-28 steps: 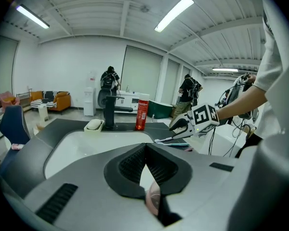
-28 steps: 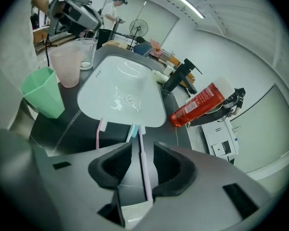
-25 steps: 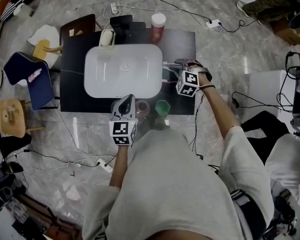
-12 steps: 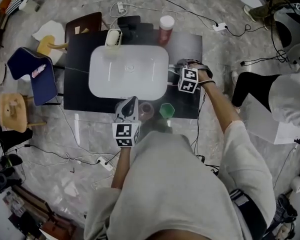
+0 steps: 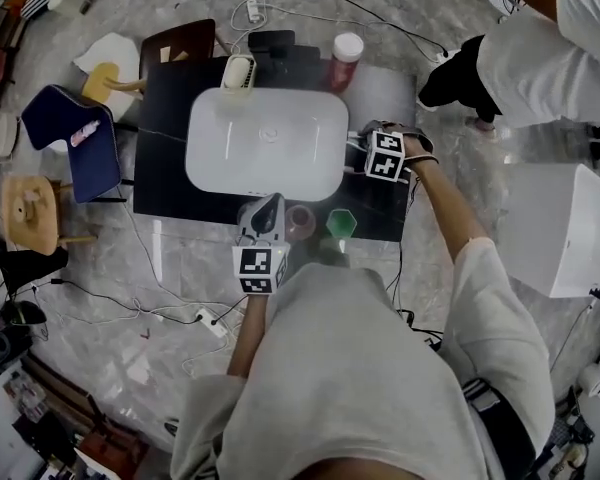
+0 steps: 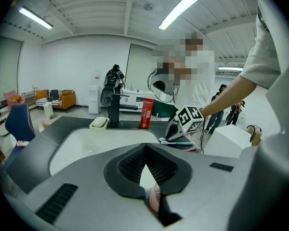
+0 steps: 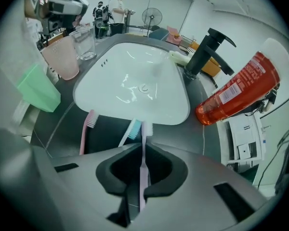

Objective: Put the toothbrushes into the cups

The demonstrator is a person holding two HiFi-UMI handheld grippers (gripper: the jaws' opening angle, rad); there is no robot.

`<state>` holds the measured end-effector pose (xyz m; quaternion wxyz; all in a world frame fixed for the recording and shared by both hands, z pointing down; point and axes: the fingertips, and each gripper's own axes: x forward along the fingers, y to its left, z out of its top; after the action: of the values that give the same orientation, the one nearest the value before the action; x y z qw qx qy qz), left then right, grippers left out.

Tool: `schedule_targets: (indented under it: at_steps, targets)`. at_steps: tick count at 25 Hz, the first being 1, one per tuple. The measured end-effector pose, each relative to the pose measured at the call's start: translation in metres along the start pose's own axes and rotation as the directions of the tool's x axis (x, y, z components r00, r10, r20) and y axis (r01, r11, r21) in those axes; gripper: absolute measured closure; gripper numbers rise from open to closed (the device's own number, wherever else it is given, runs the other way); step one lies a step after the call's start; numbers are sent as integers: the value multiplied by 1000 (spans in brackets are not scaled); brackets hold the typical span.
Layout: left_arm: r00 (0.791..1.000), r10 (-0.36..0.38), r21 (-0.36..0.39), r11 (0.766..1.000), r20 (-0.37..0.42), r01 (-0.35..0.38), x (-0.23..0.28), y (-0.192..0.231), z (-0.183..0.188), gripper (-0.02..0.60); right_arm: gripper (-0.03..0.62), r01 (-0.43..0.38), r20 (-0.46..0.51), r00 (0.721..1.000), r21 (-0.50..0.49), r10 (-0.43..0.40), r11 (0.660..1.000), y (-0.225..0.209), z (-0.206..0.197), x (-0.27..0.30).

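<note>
- Pale lilac plastic toothbrush (image 7: 143,141) sits on my dark surface (image 7: 209,138) beside the white basin (image 7: 135,81). My right gripper (image 7: 142,150) has just been closing, and its fingers (image 7: 167,170) now pinch the handle.
- Pink toothbrush (image 7: 86,129) and teal toothbrush (image 7: 132,130) lie just beside it.
- My left gripper (image 6: 144,148) hovers near the round pink cup (image 5: 300,221) and green cup (image 5: 341,222), its tips pressed together on nothing.
</note>
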<state>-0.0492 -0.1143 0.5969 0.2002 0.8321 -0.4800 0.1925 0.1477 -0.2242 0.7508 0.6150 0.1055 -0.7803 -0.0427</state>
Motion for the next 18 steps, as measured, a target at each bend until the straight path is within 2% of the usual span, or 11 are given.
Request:
schedule_targets:
  at_steps: [10,18]
  targets:
    - [1000,5,9,1000,5,-5,-2,3,4,555,560,17,3,1000,0,-17,1000,-1,2,0]
    - [1000,-17,30,999,22,16,-5,-1,12,555,560,123,61,990,76,-128,990,-17,8,-26]
